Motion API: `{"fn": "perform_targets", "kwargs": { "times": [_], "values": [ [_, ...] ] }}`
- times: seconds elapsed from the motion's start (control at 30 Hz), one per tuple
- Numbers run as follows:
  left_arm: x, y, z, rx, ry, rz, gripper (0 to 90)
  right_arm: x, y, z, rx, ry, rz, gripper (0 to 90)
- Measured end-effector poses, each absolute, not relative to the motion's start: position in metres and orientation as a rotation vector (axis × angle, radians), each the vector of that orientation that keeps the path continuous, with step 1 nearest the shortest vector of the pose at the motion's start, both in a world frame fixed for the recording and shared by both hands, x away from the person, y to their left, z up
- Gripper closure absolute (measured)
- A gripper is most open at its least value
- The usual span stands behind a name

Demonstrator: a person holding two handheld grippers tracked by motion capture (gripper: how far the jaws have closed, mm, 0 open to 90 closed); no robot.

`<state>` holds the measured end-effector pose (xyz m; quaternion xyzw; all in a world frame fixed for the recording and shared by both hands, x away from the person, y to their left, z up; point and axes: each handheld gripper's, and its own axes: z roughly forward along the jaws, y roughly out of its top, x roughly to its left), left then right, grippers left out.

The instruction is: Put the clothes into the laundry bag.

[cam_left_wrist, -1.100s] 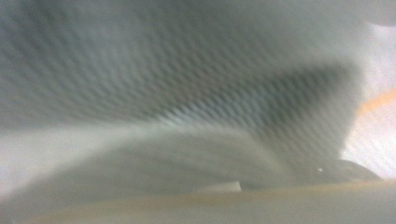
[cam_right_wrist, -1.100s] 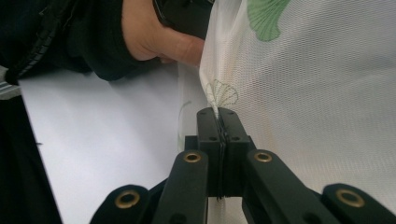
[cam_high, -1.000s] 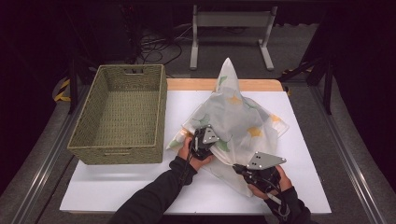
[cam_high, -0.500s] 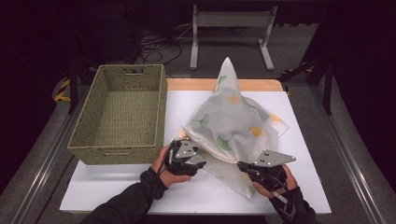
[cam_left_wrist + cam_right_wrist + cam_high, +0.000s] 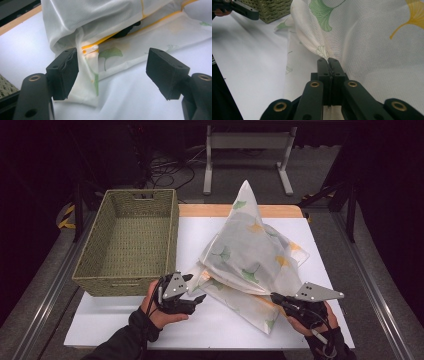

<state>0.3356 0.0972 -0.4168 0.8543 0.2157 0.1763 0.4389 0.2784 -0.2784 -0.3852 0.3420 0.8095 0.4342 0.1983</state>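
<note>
Right of the wicker basket (image 5: 127, 240), the right gripper (image 5: 329, 61) is clamped on the sheer leaf-print cloth (image 5: 250, 255); the left gripper (image 5: 112, 72), jaws just opened, stands apart beside the cloth's corner.

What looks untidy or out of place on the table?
The leaf-print cloth lies bunched in a crooked heap instead of flat, and one corner hangs past the far table edge. The basket sits straight.

My right tool (image 5: 329, 65) is clamped tight on a fold of the leaf-printed cloth (image 5: 372, 32), which drapes over the white bench (image 5: 249, 57). Far left, I see the other tool (image 5: 242, 9) beside the woven basket (image 5: 275, 8).
</note>
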Motion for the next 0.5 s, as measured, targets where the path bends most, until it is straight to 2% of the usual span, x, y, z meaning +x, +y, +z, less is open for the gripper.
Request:
{"fn": "perform_targets", "kwargs": {
  "times": [0.17,0.3,0.37,0.5],
  "values": [
    [0.347,0.075,-0.437,2.22,0.546,0.38,27.3,0.277,-0.282,-0.384,0.965,2.257,1.244,89.6],
    [0.359,0.063,-0.446,2.236,0.6,0.334,27.3,0.276,-0.281,-0.381,0.942,2.255,1.261,89.6],
    [0.363,0.062,-0.447,2.231,0.622,0.356,35.3,0.275,-0.28,-0.382,0.921,2.258,1.276,89.6],
    [0.366,0.065,-0.445,2.225,0.616,0.373,66.9,0.276,-0.279,-0.384,0.916,2.261,1.271,89.5]
  ]
}}
